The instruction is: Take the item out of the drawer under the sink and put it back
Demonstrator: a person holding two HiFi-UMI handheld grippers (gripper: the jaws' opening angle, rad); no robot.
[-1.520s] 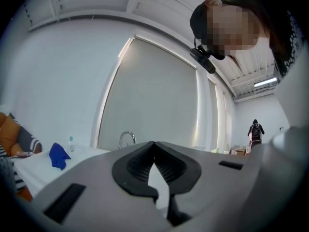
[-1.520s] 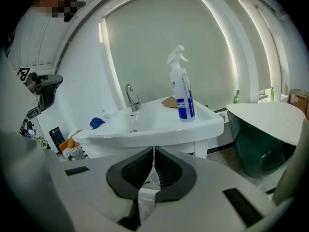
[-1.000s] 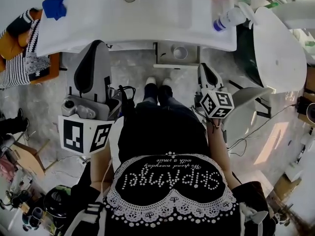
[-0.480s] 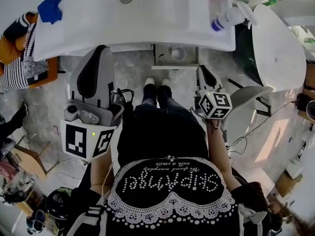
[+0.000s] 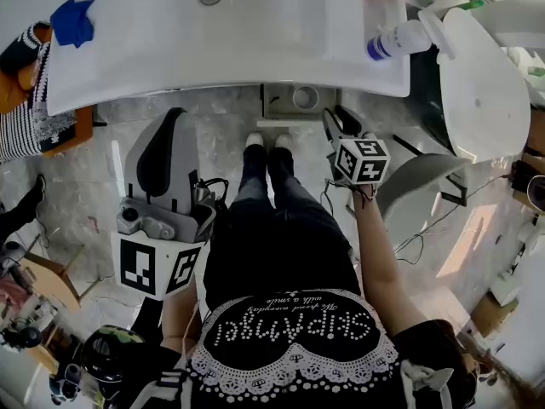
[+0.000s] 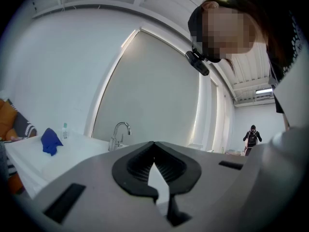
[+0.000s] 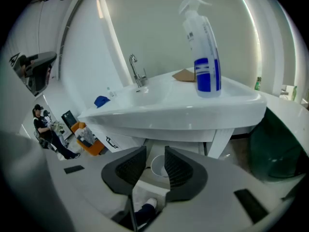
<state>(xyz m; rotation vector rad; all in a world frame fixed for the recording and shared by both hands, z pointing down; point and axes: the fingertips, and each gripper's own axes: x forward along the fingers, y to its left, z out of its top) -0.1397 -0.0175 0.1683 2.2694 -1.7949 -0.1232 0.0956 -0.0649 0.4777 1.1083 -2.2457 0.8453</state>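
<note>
Right tongs (image 7: pixel 154 152): spread, having just been opening. Nothing is pinched. The ribbed pads (image 7: pixel 178 167) stand apart, and the white cup (image 7: pixel 158 167) shows through the gap, beyond the tips and clear of both pads.

Left tongs (image 6: pixel 154 145): pressed together at the tips, with nothing between them. They are held out to the person's left, below the sink edge and well apart from the drawer.

Task item: the white cup sits upright in the open drawer (image 5: pixel 274 102) under the sink (image 5: pixel 255 49), its mouth facing up. In the head view the right tongs point toward this drawer from just beside its right edge; whether the tips touch the drawer cannot be told.

On the sink:
- spray bottle (image 7: pixel 203 57) — white with a blue band, upright at the right front corner;
- blue cloth (image 5: pixel 70 20) — at the far left;
- faucet (image 7: pixel 136 71) — at the back of the basin.

The person's feet (image 5: pixel 268 141) stand on the floor directly in front of the drawer.
</note>
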